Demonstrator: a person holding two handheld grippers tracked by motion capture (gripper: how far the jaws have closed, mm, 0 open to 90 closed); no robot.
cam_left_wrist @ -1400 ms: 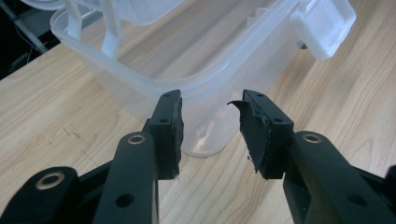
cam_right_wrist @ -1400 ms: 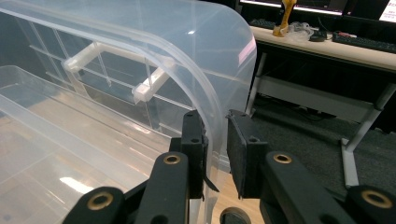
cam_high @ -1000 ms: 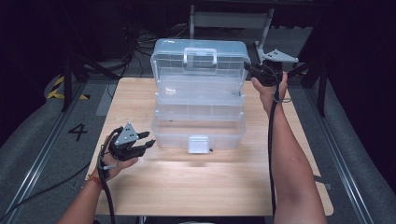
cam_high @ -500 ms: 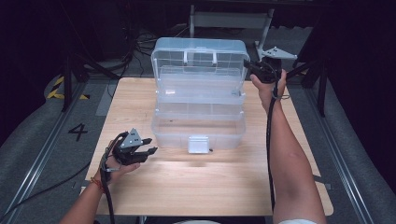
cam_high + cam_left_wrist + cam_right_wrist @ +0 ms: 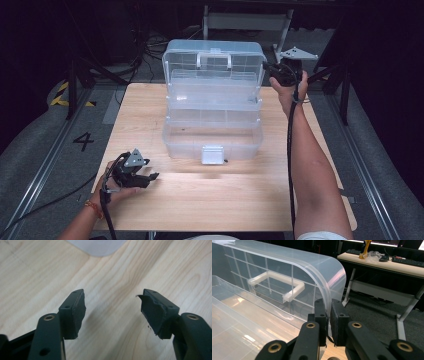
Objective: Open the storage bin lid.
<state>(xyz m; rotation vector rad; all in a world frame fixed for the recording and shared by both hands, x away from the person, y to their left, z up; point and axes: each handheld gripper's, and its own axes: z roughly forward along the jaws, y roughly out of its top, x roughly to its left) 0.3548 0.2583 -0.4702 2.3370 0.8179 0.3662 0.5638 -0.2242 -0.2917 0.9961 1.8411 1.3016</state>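
A clear plastic tiered storage box (image 5: 212, 120) stands open at the middle of the wooden table (image 5: 225, 195), its lid (image 5: 214, 59) raised upright at the back with a white handle (image 5: 275, 285) on it. My right gripper (image 5: 272, 70) is shut on the lid's right rim (image 5: 327, 300), which runs between the two pads. My left gripper (image 5: 145, 176) hovers low over the table's front left corner, open and empty; its pads (image 5: 77, 310) stand wide apart over bare wood. A white latch (image 5: 212, 154) hangs on the box's front.
A corner of the box's base (image 5: 100, 246) shows just ahead of the left gripper. Behind the table are a metal desk frame (image 5: 372, 290), a desk with keyboards (image 5: 402, 261), and cables on the dark floor (image 5: 145, 45).
The left gripper has drawn back toward the table's front edge, away from the box. The right gripper has lifted the lid a little farther upright.
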